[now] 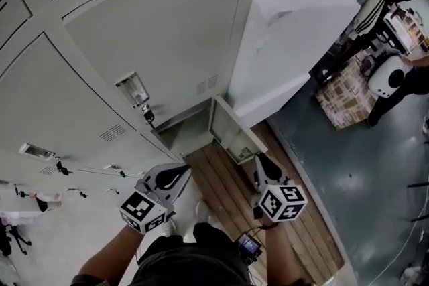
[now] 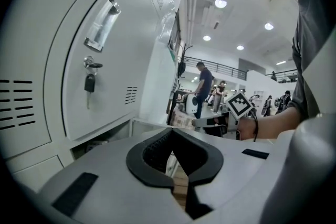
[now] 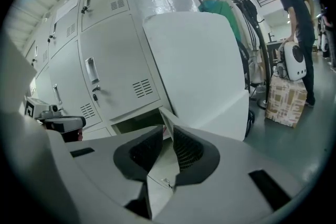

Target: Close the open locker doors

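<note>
The bottom locker's compartment (image 1: 179, 132) is open, and its grey door (image 1: 231, 134) swings out over the wooden floor strip. In the head view my right gripper (image 1: 260, 163) hovers just off the door's outer edge. In the right gripper view the door (image 3: 157, 182) shows in the gap between the jaws of the right gripper (image 3: 166, 123), which is open. My left gripper (image 1: 175, 174) hangs lower left of the opening; in its own view the left gripper (image 2: 172, 134) has its tips together and nothing held. The locker above is closed, with a handle (image 1: 133, 87) and a hanging key (image 2: 90, 81).
A tall white panel (image 1: 295, 30) stands right of the lockers. A cardboard box (image 1: 345, 97) and a white rounded device (image 1: 385, 77) sit on the grey floor at right, with a person (image 3: 294, 8) bending there. Wooden planks (image 1: 224, 194) run under my feet.
</note>
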`<state>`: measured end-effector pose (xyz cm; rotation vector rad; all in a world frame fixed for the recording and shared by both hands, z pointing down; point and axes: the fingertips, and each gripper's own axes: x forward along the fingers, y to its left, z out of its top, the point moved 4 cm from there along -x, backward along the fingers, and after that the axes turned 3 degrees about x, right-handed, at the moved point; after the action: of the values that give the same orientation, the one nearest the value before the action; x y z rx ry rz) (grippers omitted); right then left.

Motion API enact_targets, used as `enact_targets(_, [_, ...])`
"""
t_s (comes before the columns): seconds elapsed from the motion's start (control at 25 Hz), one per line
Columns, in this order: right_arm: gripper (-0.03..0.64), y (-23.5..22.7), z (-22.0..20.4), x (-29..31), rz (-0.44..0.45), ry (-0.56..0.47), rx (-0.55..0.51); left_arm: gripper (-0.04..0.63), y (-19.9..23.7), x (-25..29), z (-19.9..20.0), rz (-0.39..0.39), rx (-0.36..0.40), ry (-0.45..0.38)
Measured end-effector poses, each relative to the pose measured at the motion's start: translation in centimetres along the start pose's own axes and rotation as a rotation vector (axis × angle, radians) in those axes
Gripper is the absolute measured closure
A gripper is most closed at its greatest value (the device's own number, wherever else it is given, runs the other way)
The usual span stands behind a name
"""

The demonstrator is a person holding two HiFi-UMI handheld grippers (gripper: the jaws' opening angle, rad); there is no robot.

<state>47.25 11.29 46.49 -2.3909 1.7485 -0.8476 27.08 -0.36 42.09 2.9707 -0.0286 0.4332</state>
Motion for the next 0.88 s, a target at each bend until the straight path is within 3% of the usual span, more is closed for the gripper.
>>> enact_targets(0.4, [0.584,-5.2,0.7,1.3,-0.008,0.028,0.029,0.586,-0.9,6.1,0.4,-0.037,-0.019,0.019])
enact_targets(0.88, [0.584,-7.2,-0.2,3.5,-0.007,0.085,0.068,0.586,-0.2,8.2,0.2,-0.046,-0.035,0.048])
